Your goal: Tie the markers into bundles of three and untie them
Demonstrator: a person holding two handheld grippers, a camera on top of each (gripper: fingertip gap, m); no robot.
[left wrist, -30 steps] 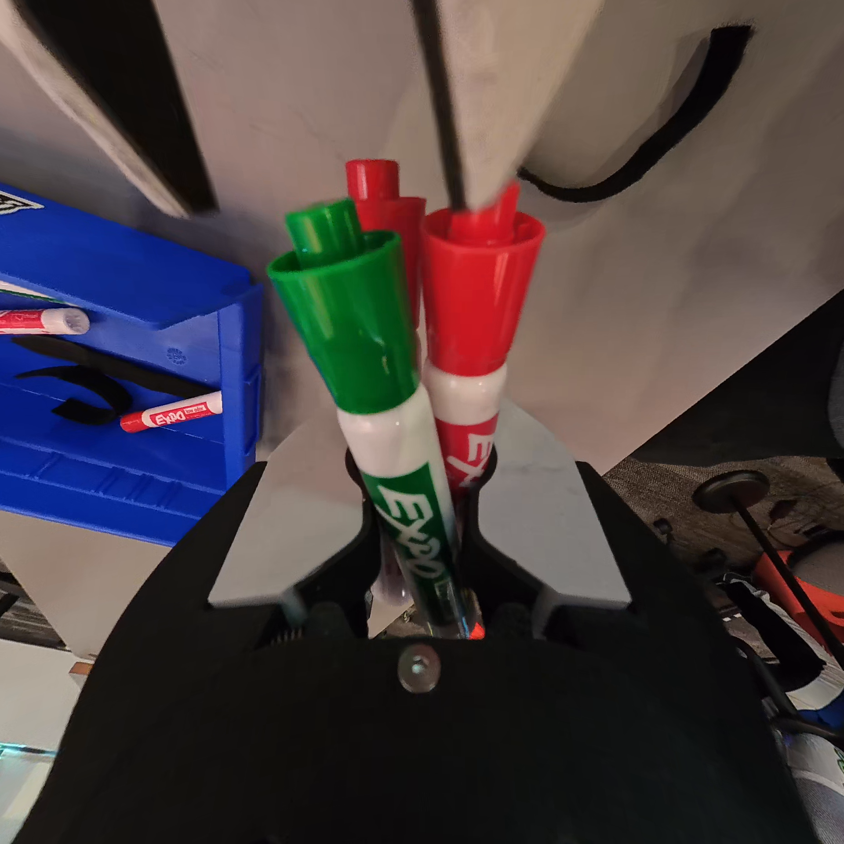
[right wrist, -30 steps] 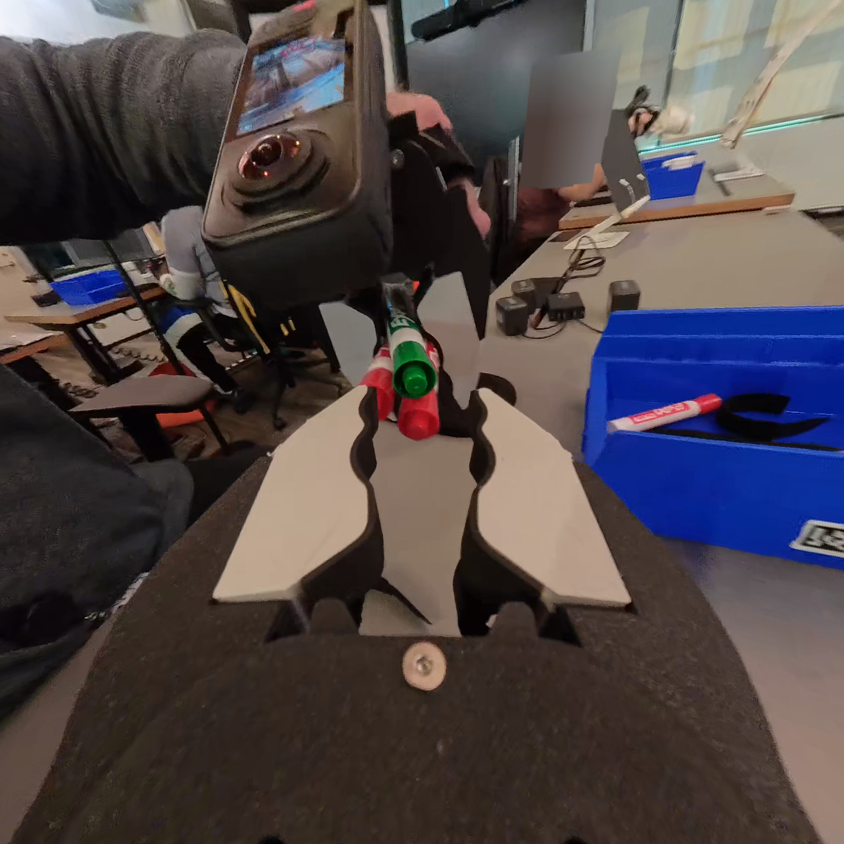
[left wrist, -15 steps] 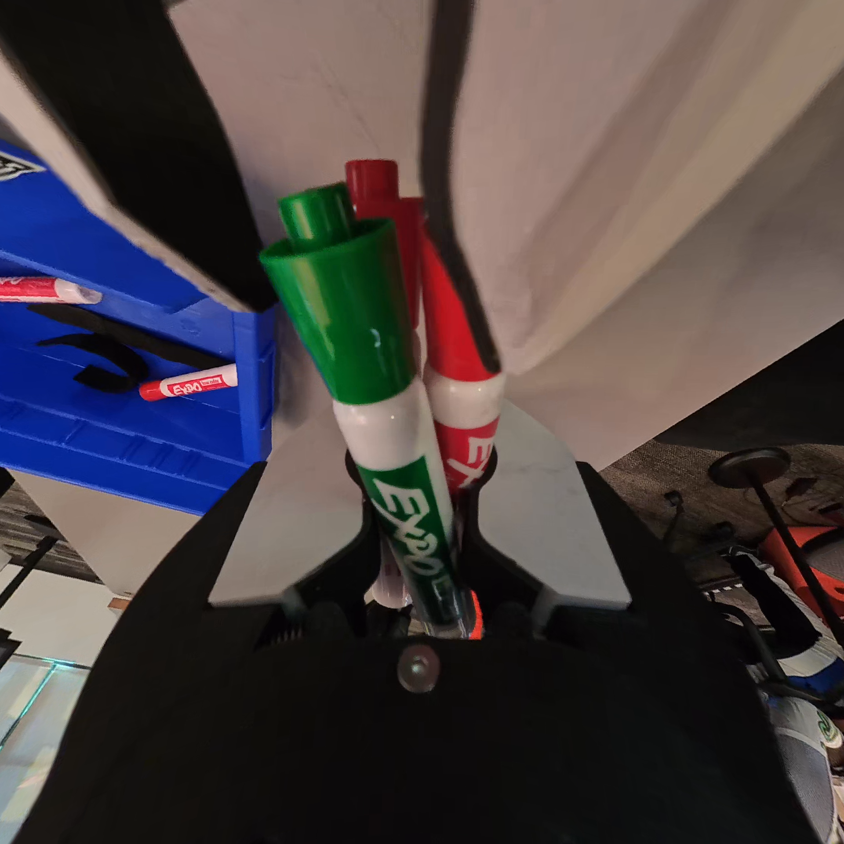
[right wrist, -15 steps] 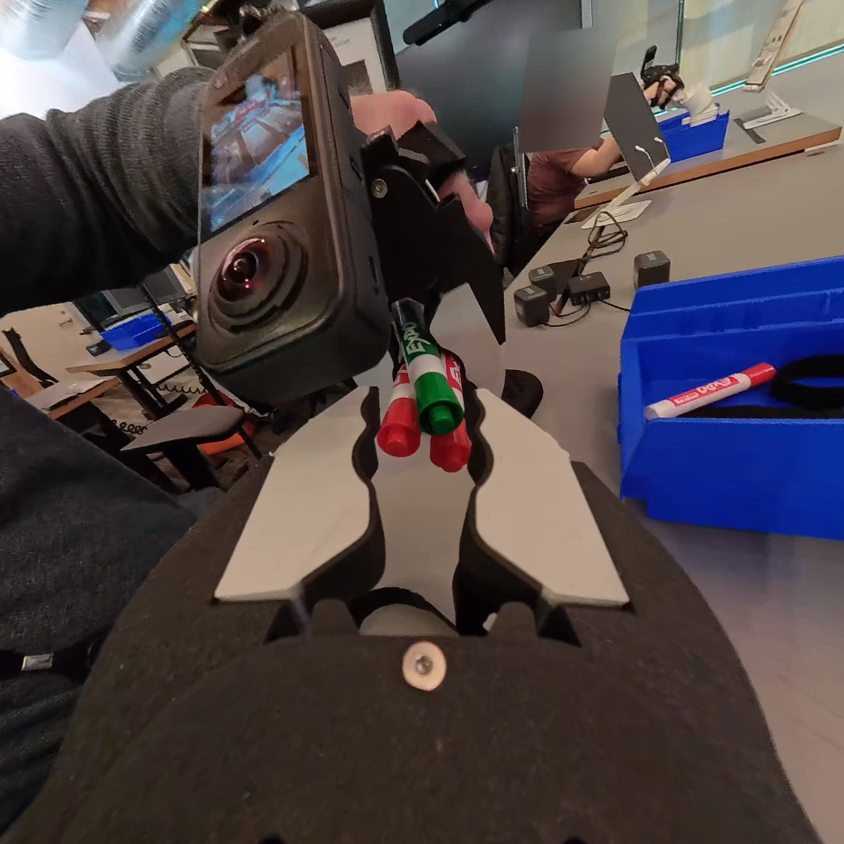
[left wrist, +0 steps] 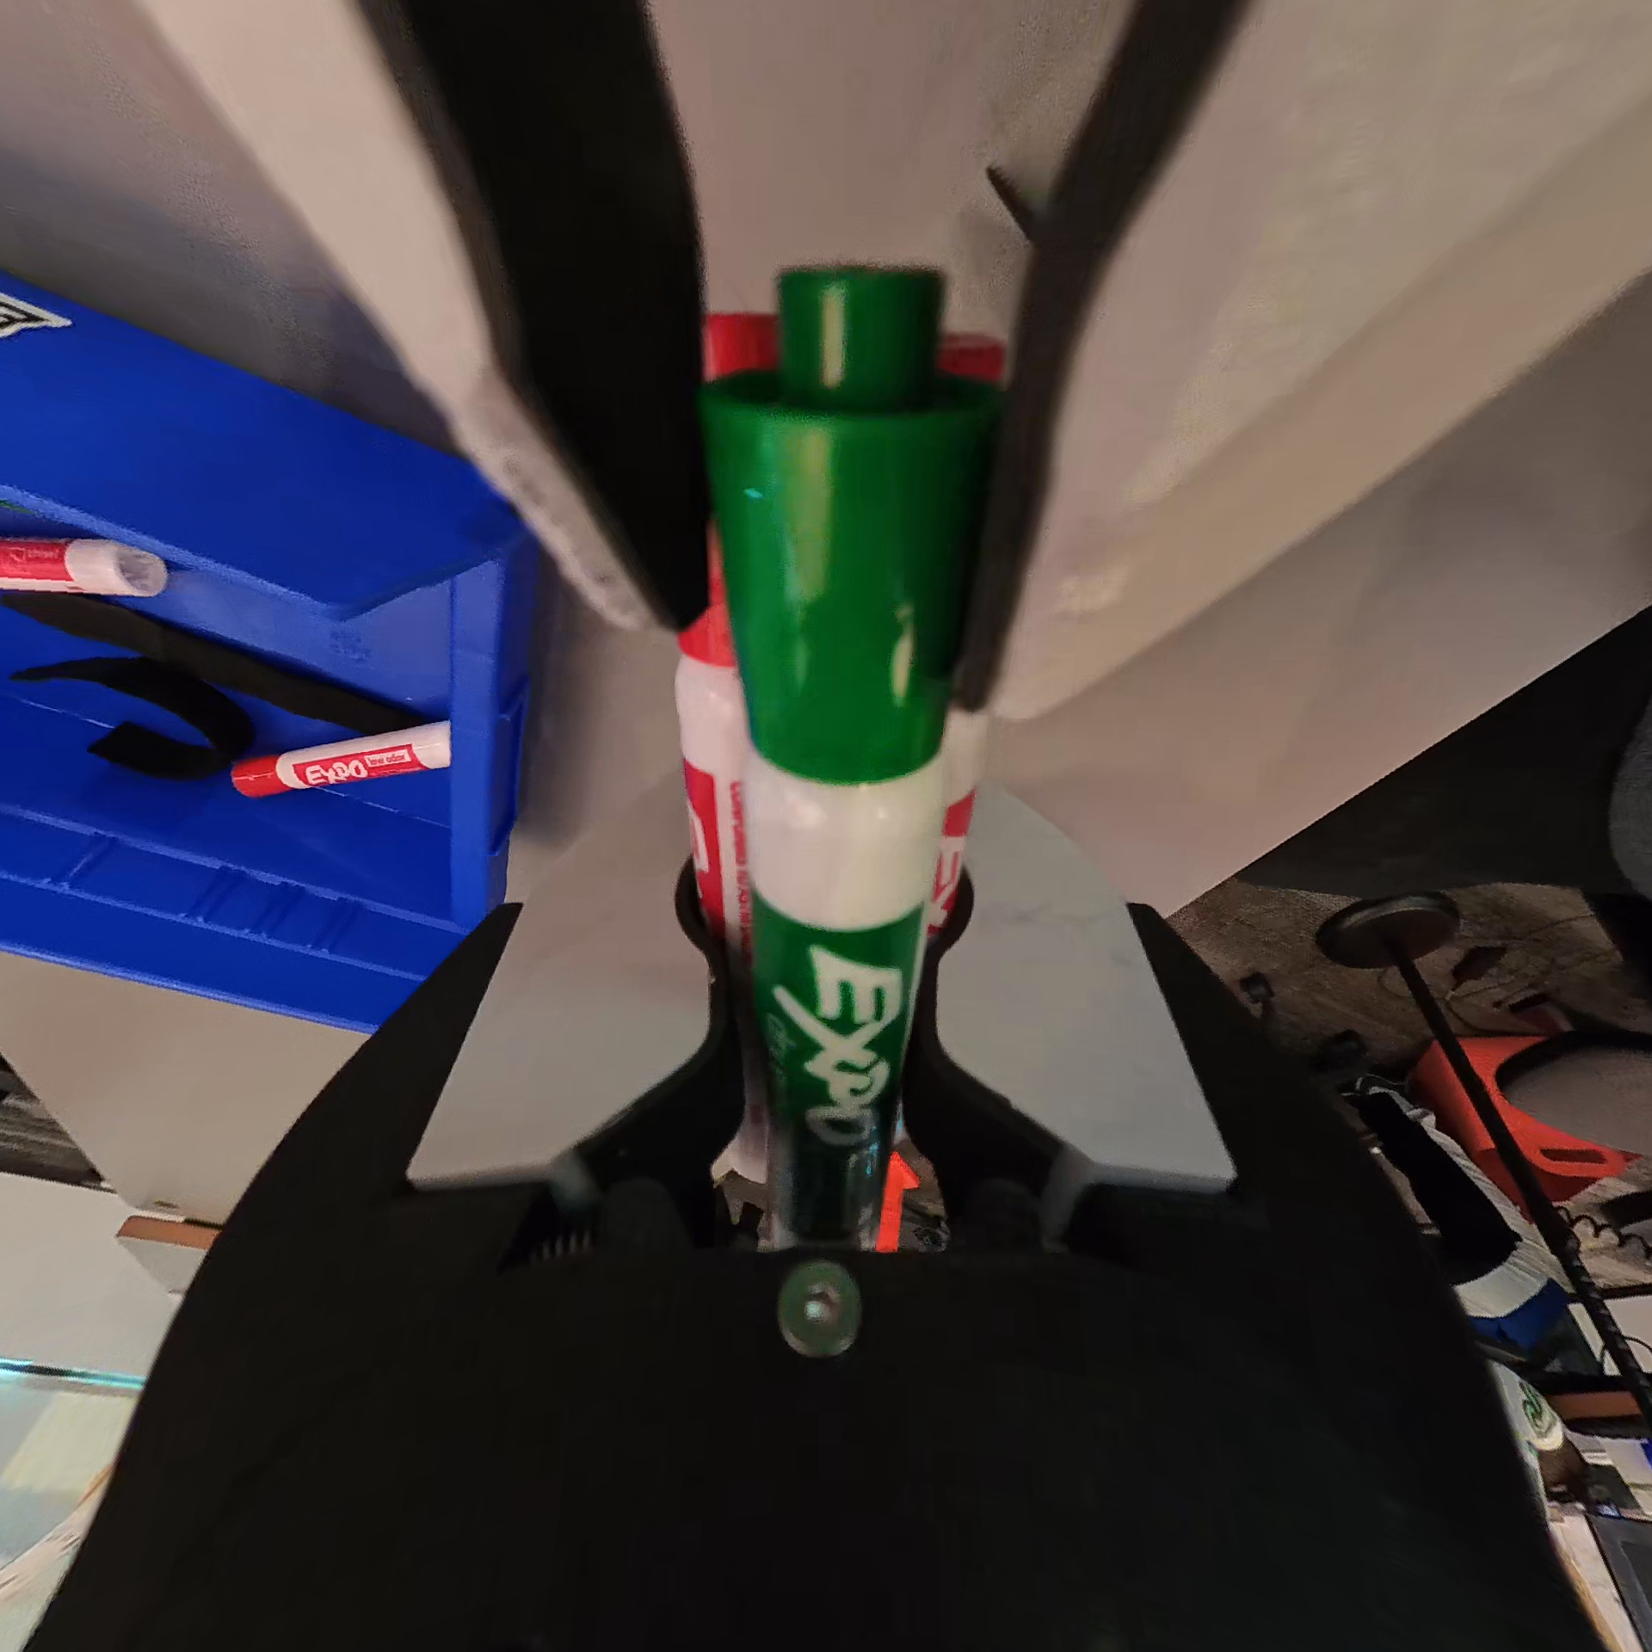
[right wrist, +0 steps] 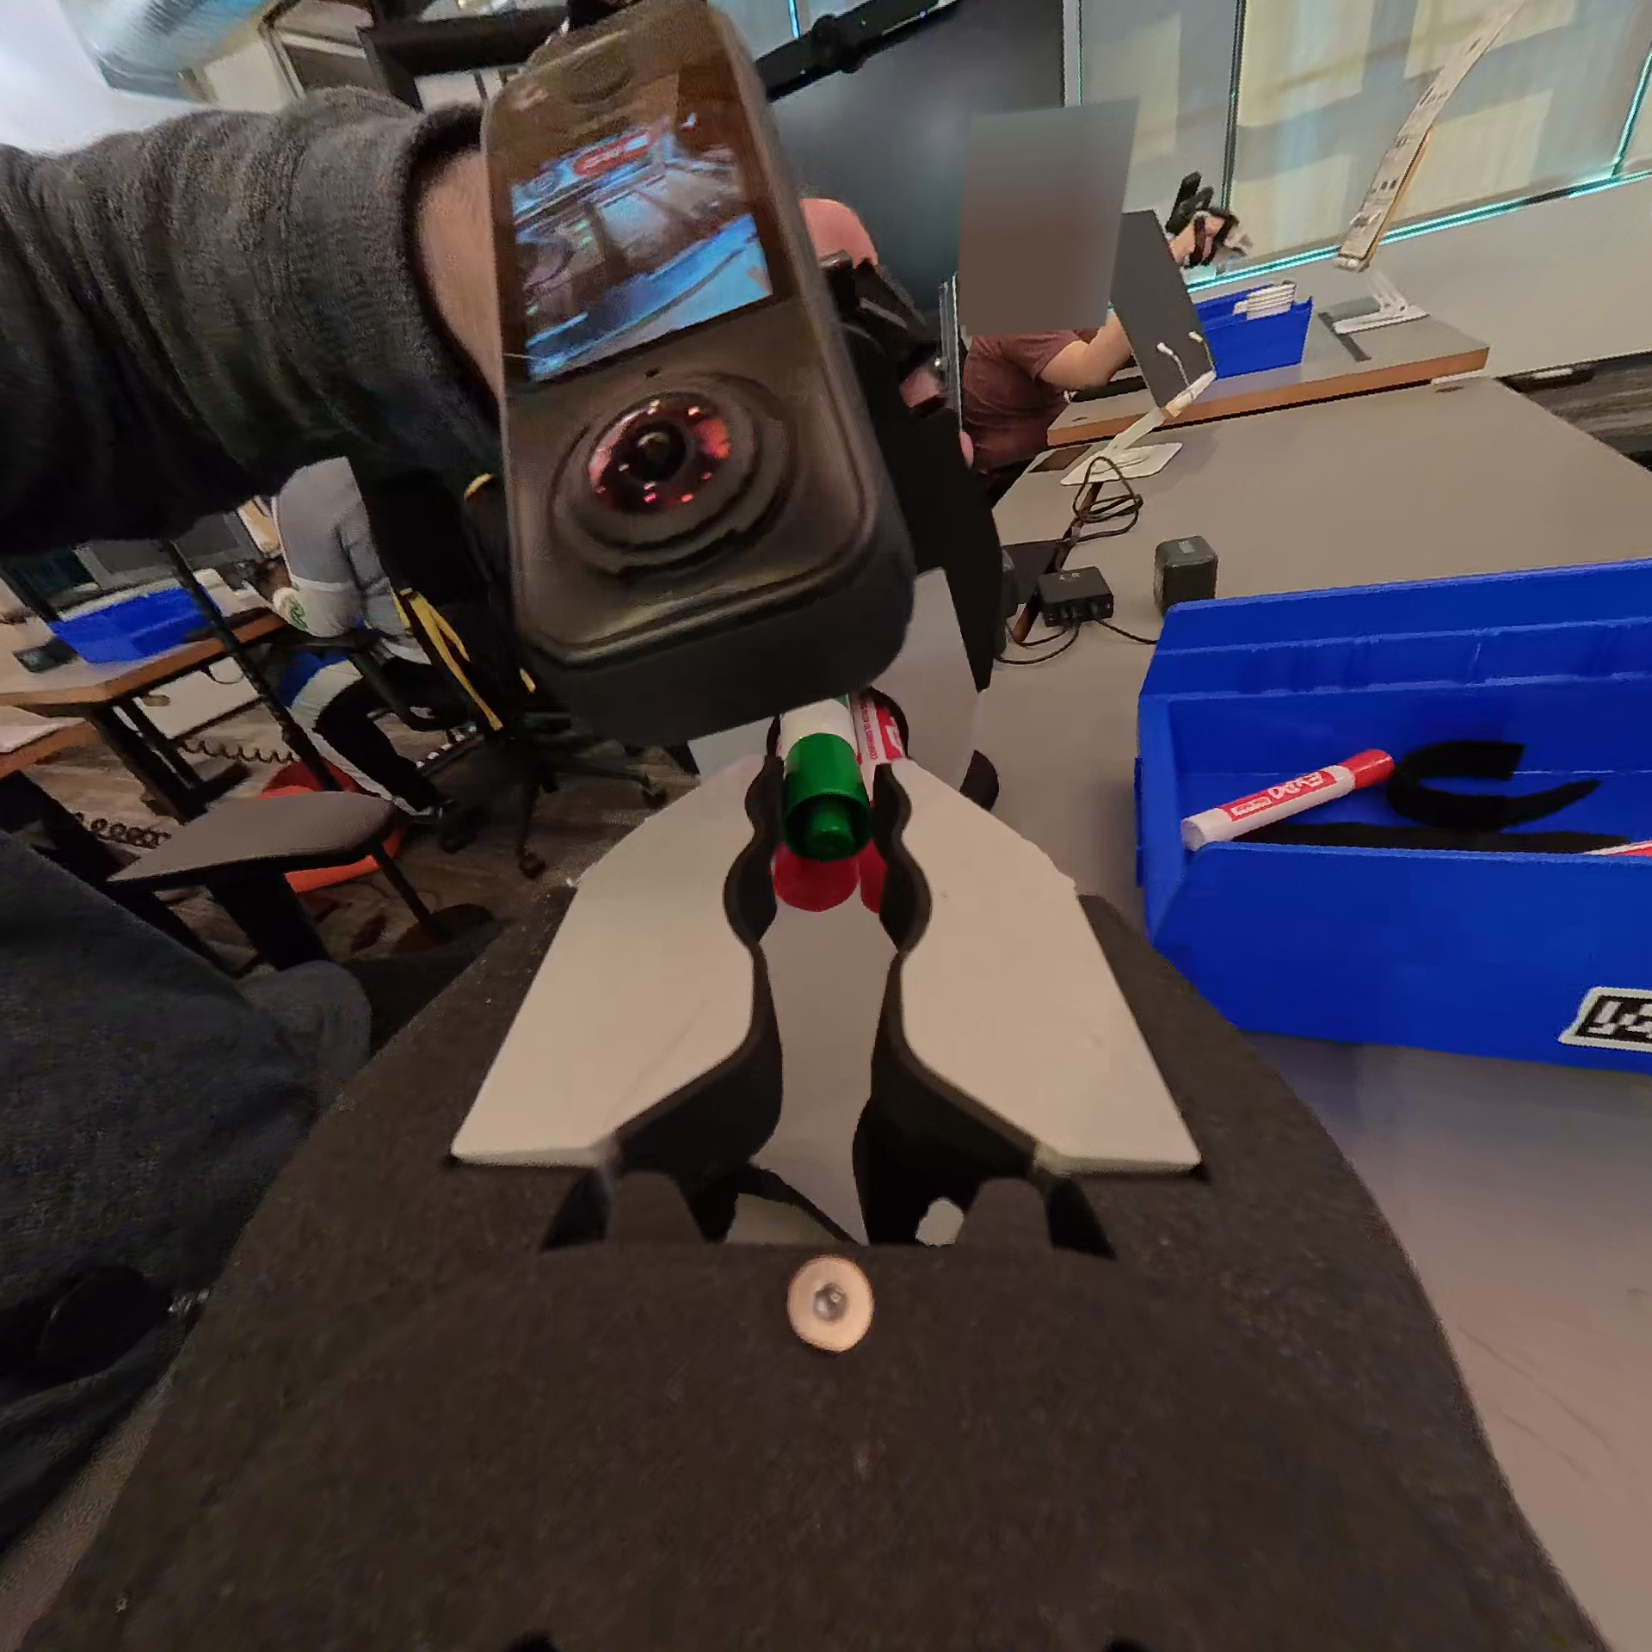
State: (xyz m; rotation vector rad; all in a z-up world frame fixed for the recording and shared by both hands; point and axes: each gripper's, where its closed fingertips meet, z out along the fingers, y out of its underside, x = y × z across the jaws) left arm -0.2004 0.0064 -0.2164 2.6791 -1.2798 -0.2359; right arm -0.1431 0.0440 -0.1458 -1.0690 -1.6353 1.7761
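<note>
Left wrist view: left gripper (left wrist: 827,903) is clamped on three markers held side by side along its fingers, one green marker (left wrist: 836,679) on top and two red markers (left wrist: 706,804) behind and beneath it. Barrels pass between the jaws; capped ends project forward, past the fingertips. No strap is seen around the three.

Handling, as judged: markers are light, stiff plastic tubes with smooth, glossy barrels, so they are likely to slide lengthwise against each other or fan out if the squeeze loosens. Caps are wider than the barrels and give a shoulder to pinch against. Best hold looks to be across all three at once, on the caps or just behind them, leaving mid-barrel free for a tie.

Right wrist view: right gripper (right wrist: 827,831) faces the left one head-on. Its jaws stand narrowly apart with the capped ends between the fingertips; the green cap (right wrist: 822,800) sits between the pads, red caps below it. Pads appear to touch or nearly touch the caps, but whether they bear down cannot be told. Left wrist view shows the same fingers flanking the caps, blurred.

Off to the right of the right gripper stands a blue bin (right wrist: 1341,965) on the grey table (right wrist: 1475,1251), holding a loose red marker (right wrist: 1287,796) and a black strap (right wrist: 1466,787), presumably the tie.
</note>
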